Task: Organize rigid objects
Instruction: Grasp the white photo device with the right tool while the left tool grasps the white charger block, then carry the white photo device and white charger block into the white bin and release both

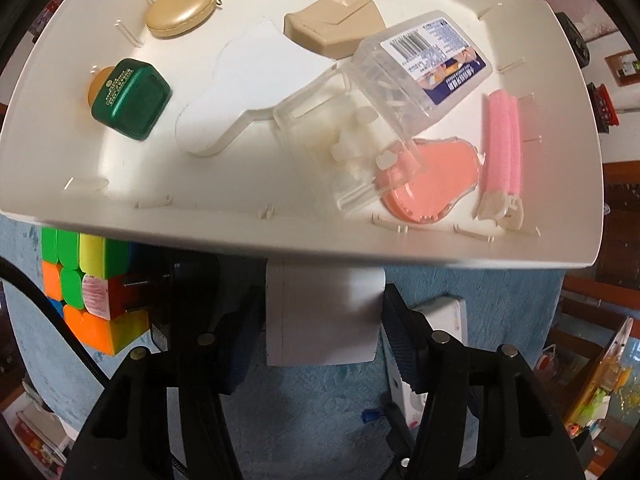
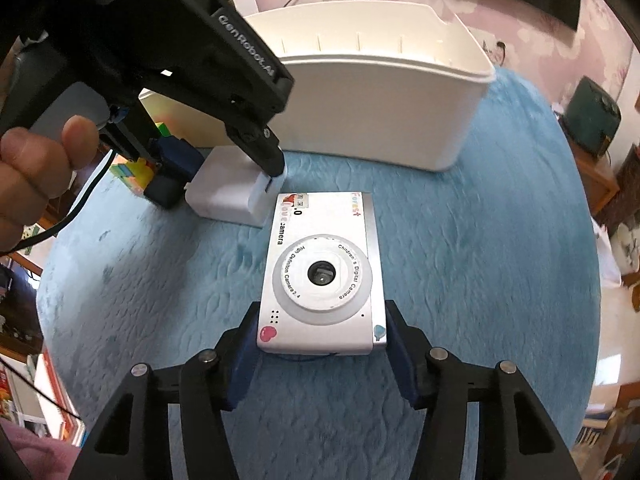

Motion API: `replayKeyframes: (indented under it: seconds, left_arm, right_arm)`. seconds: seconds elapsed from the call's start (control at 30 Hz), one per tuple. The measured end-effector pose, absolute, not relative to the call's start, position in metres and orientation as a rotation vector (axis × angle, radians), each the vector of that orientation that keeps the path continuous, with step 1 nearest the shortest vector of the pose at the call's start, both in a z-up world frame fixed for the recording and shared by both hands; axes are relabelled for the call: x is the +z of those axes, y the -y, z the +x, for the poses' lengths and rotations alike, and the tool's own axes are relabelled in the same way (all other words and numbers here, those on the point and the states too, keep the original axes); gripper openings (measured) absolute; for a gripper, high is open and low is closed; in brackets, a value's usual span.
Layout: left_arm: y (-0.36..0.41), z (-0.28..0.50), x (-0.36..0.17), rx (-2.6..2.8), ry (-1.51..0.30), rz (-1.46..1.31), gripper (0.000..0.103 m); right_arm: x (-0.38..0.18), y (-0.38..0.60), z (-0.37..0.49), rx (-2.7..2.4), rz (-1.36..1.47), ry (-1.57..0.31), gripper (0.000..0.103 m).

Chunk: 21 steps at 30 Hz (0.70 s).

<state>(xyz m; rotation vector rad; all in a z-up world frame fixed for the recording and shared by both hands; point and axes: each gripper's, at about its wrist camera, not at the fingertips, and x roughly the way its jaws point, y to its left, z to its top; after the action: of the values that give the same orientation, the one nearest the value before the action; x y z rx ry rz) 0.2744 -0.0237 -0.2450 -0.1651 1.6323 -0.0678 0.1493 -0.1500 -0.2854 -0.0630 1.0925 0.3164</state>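
In the left wrist view my left gripper points straight down and is shut on a white adapter block, one pad on each side. The block lies on blue cloth just outside the white bin. The right wrist view shows the same gripper at upper left, held by a hand, over the adapter block. My right gripper is shut on a white children's digital camera, with both blue pads pressed against its near end. The camera lies lens up.
The bin holds a tape measure, a green box, a beige case, a clear floss box, a pink case and pink rollers. A colour cube and a black plug lie left of the adapter. Blue cloth covers the round table.
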Motion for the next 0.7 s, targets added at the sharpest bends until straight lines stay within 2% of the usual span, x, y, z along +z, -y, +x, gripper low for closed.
replayKeyframes:
  seconds: [0.23,0.7]
  left_arm:
    - [0.026,0.258,-0.249,-0.047,-1.677,-0.2,0.061]
    - [0.024,0.195,-0.239,-0.03,-1.719,-0.171,0.061]
  right_arm:
    - [-0.281,0.162,0.136,0.3,-0.019,-1.107,0.057]
    - [-0.246,0.199,0.123,0.289,0.006,-1.009,0.057]
